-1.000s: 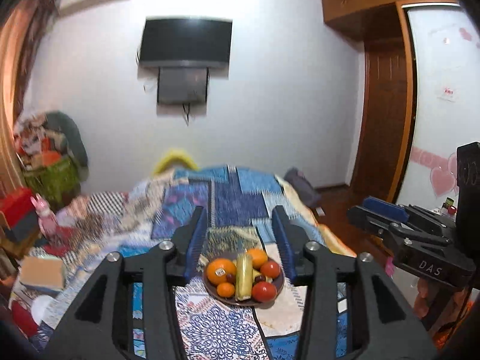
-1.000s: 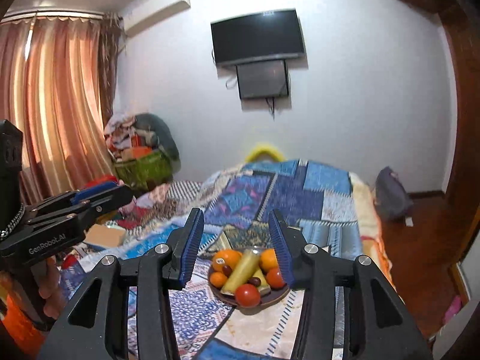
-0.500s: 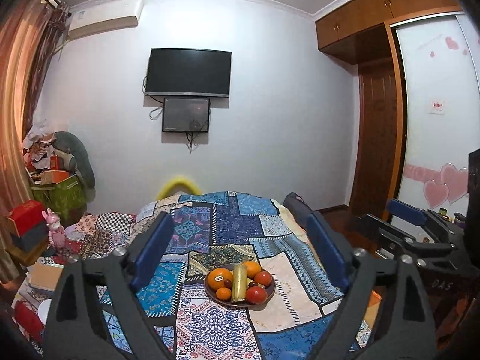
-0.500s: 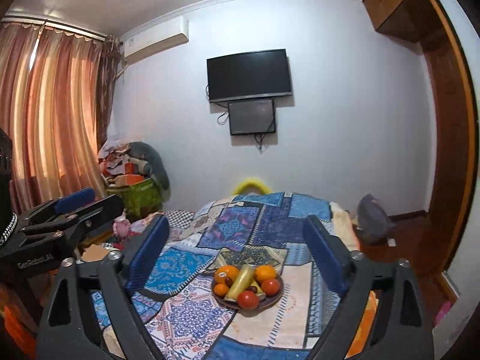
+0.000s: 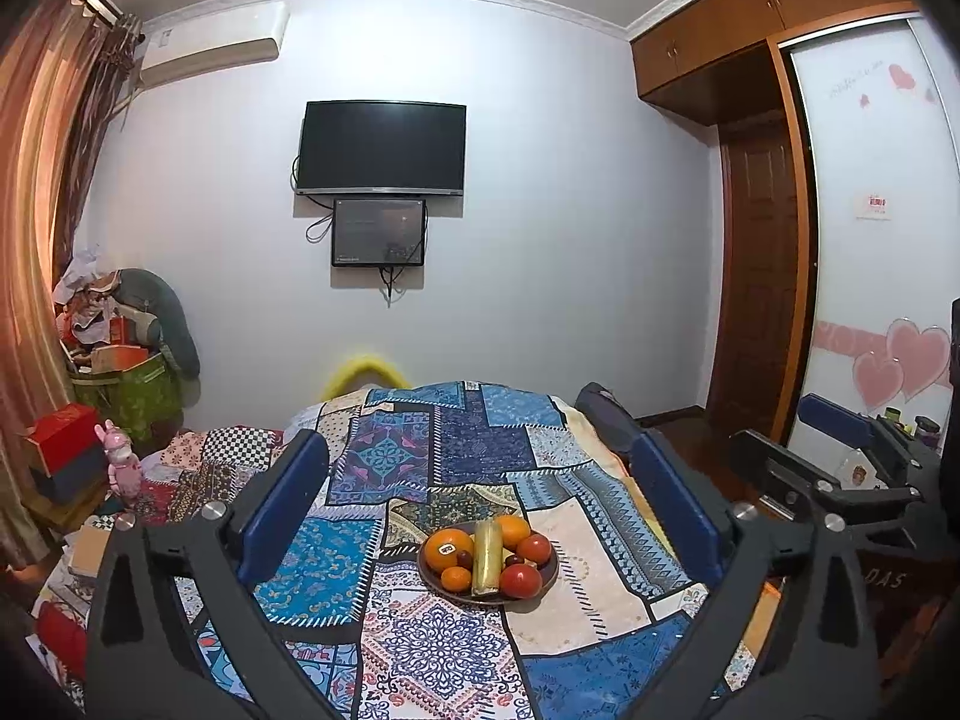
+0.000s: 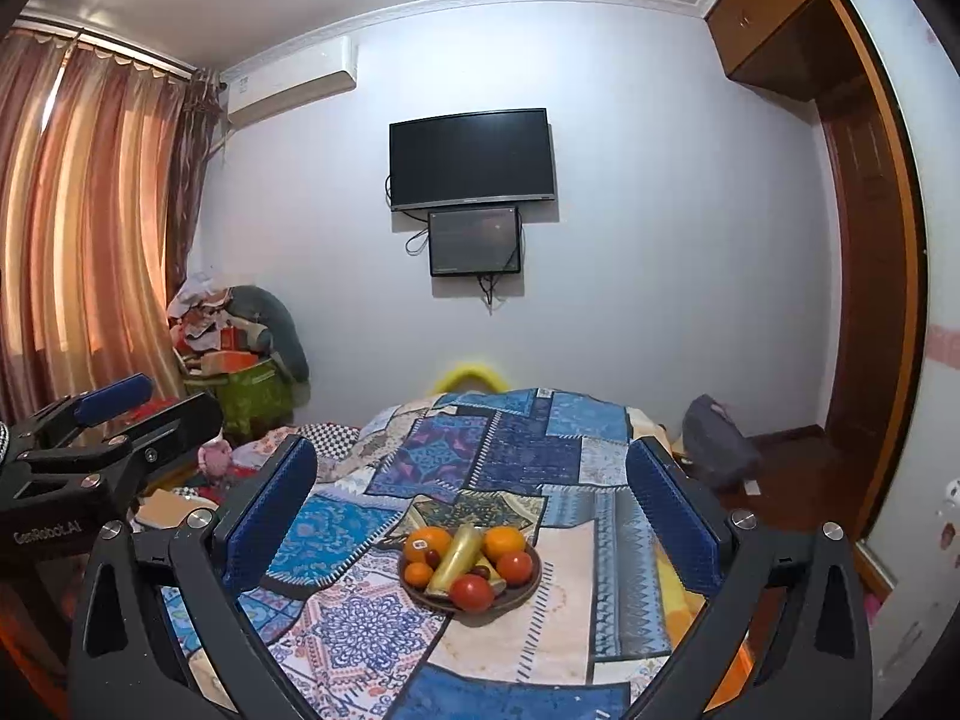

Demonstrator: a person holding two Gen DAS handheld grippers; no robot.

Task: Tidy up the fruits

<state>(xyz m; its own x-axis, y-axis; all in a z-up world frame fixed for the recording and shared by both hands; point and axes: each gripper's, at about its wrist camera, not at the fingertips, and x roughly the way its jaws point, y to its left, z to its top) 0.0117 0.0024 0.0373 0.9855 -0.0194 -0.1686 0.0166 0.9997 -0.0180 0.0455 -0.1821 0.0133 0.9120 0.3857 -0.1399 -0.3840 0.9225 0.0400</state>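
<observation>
Both jaws sprang wide in the last second: left hand-held gripper (image 5: 480, 504) and right hand-held gripper (image 6: 471, 510) released, empty. Fruits sit together in the bowl (image 5: 487, 595) on the bed (image 5: 456, 648), 12 o'clock of both; could be pre-sort or finished.

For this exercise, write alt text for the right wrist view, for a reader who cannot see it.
A brown plate of oranges, red tomatoes and a long yellow fruit sits on a patchwork quilt, framed by the open right gripper. The left gripper shows at left; a dark television hangs on the far wall.
</observation>
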